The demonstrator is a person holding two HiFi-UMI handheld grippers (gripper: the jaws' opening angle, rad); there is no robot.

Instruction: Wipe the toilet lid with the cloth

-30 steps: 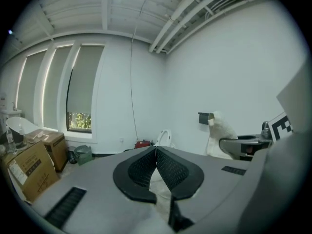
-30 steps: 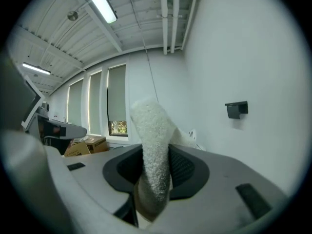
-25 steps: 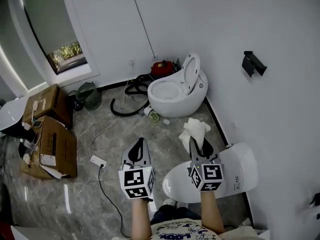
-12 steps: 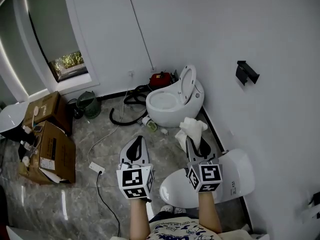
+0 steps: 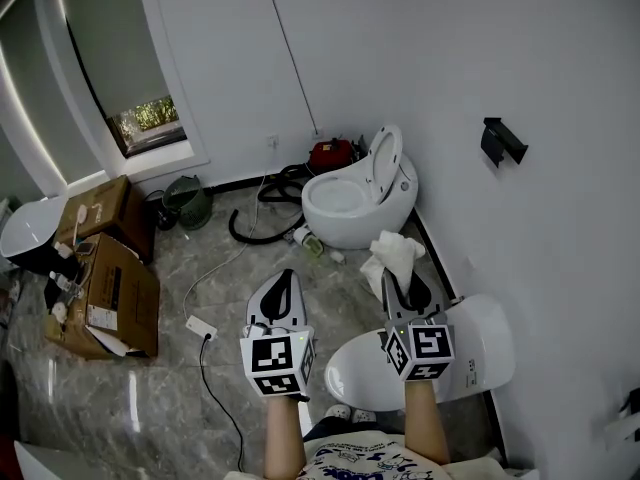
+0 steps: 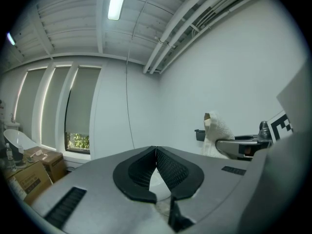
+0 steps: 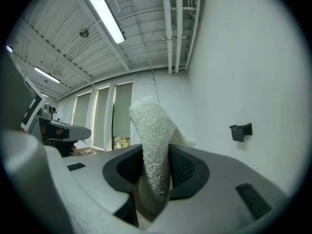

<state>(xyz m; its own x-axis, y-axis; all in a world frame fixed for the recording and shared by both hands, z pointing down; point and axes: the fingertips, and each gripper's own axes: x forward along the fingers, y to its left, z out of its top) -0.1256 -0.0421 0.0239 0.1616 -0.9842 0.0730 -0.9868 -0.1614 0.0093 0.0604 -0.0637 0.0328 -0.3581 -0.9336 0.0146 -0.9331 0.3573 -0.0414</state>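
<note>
Head view: right gripper point(image 5: 405, 288) fingers pinch cloth point(image 5: 392, 256), closed toilet lid point(image 5: 480, 328) just below-right (nearer arm); left gripper point(image 5: 278, 293) fingers together, empty.

Grey marbled floor point(image 5: 150, 408). Cardboard boxes point(image 5: 110, 293) at left. Green bucket point(image 5: 188, 201), black hose point(image 5: 262, 208) and red machine point(image 5: 330, 154) by far wall. Open toilet point(image 5: 350, 198) beside them. White power strip point(image 5: 200, 326) mid-floor. Closed toilet point(image 5: 470, 353) nearest, right.

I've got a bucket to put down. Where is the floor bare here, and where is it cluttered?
Bare grey tile lies between the white plug block and the open white toilet, and nearer than the brown cardboard boxes. The closed white toilet lid is bare too. Crowded: the wall corner with black hose, green bucket and red machine.
</note>
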